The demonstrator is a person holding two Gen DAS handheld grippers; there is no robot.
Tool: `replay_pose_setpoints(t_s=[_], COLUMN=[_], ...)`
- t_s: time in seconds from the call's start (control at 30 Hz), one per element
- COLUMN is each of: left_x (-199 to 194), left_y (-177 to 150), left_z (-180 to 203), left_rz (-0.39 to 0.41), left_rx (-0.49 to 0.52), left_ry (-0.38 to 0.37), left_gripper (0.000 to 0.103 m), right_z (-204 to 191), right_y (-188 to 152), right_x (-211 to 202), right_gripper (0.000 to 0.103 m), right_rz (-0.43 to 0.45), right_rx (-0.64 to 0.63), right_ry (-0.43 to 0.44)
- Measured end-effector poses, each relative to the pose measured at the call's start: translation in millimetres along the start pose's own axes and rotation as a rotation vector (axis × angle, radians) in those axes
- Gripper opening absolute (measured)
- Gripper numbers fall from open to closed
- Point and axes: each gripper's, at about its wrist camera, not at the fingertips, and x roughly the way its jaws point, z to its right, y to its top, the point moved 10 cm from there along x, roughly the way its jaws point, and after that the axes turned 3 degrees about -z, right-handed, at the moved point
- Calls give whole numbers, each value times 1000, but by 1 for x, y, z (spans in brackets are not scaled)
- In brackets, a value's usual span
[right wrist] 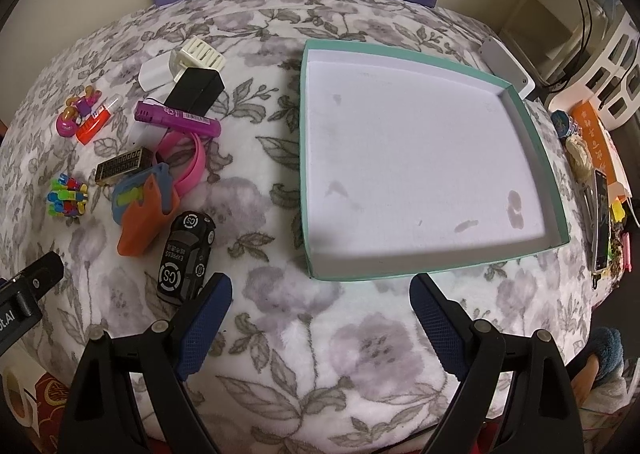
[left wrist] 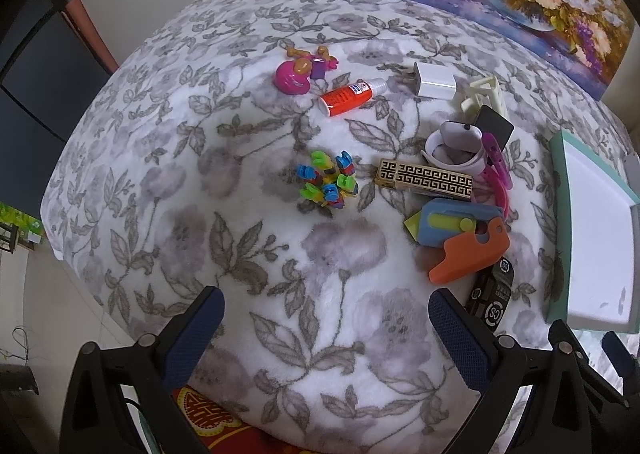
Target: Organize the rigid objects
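Both hand-held grippers (left wrist: 326,328) (right wrist: 320,312) gape empty; tray (right wrist: 306,158) edge just ahead.

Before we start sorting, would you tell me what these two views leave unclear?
- Tray: left wrist view, far side cut off by the frame edge.
- White charger: right wrist view, partly hidden behind the black box.
- Toy car: left wrist view, near end hidden by the left gripper finger.

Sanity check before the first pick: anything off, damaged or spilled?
Nothing spilled or broken. The tray is empty but carries a few dull grey smudges on its white floor, mostly near the front right corner. The orange toy leans on the blue one in the pile. Both grippers, left and right, are open and empty.
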Motion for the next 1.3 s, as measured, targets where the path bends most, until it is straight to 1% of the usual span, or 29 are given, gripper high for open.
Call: replay_pose_setpoints(t_s=[0.47, 1.3], left_x=[0, 1], left_y=[2, 2], left_z=[-4, -5], left_rz=[2, 2], left_rx=[-15, -16], left_ry=[-7, -6], left_gripper=[103, 103], right_z=[-2, 1], right_y=[-2, -2], right_x=[-1, -1], right_gripper=[91, 91], right_rz=[1, -4], right_rx=[-19, -15], right_ry=[-4, 0])
